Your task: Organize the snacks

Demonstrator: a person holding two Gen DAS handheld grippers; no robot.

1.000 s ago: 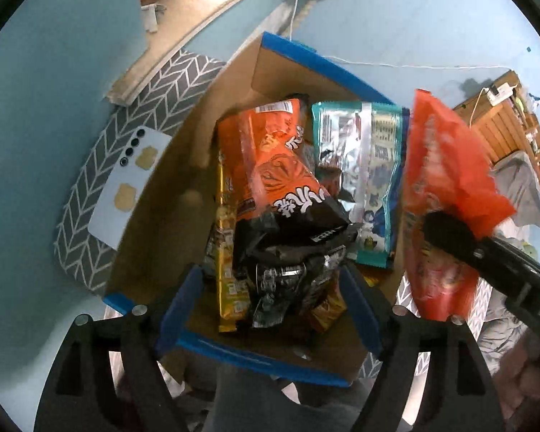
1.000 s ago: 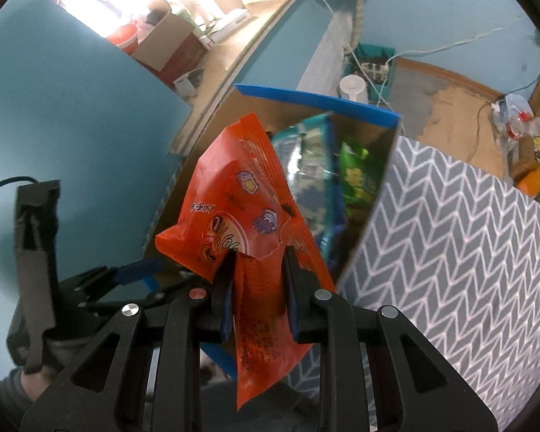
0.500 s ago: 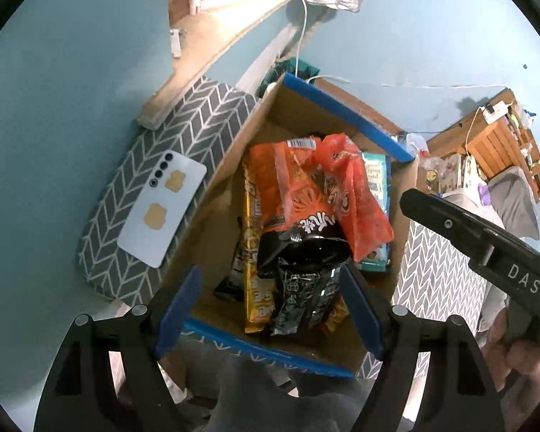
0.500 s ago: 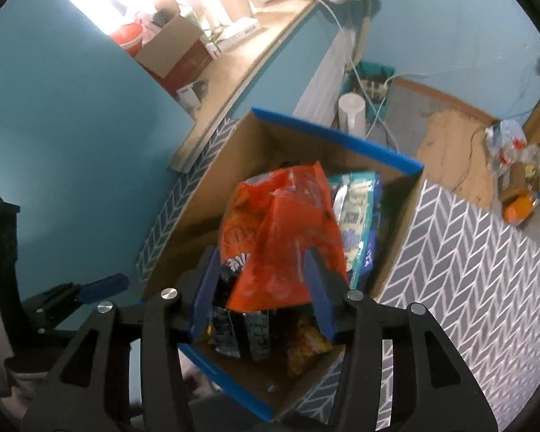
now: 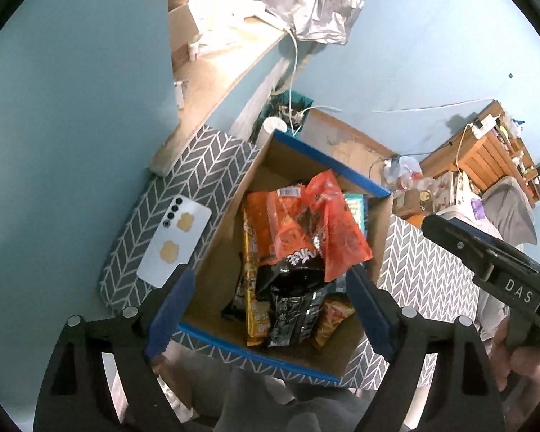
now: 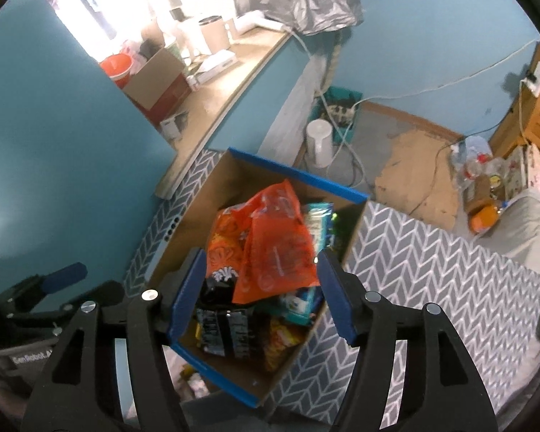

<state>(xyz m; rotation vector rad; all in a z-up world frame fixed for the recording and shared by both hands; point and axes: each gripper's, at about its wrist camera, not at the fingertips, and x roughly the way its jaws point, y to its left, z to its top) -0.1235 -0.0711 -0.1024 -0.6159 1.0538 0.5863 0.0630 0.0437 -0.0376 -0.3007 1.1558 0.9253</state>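
Note:
A cardboard box with blue rim [image 5: 327, 160] [image 6: 295, 171] stands on a grey chevron surface and holds several snack bags. A red-orange bag [image 5: 342, 237] [image 6: 277, 255] lies on top of an orange-and-black bag [image 5: 288, 252] [image 6: 221, 252]; a teal bag [image 6: 318, 226] lies to the right. My left gripper [image 5: 273, 309] is open and empty above the box's near edge. My right gripper [image 6: 259, 295] is open and empty above the box; it also shows at the right in the left wrist view [image 5: 486, 255].
A white phone [image 5: 174, 243] lies on the chevron surface [image 6: 432, 270] left of the box. A wooden ledge [image 6: 226, 82] with cartons and cups runs along the teal wall. A white canister [image 6: 320, 142], cables and clutter sit on the floor beyond.
My right gripper opened and let go of the red-orange bag, which now lies on top of the bags in the box. Both grippers have pulled back and up from the box.

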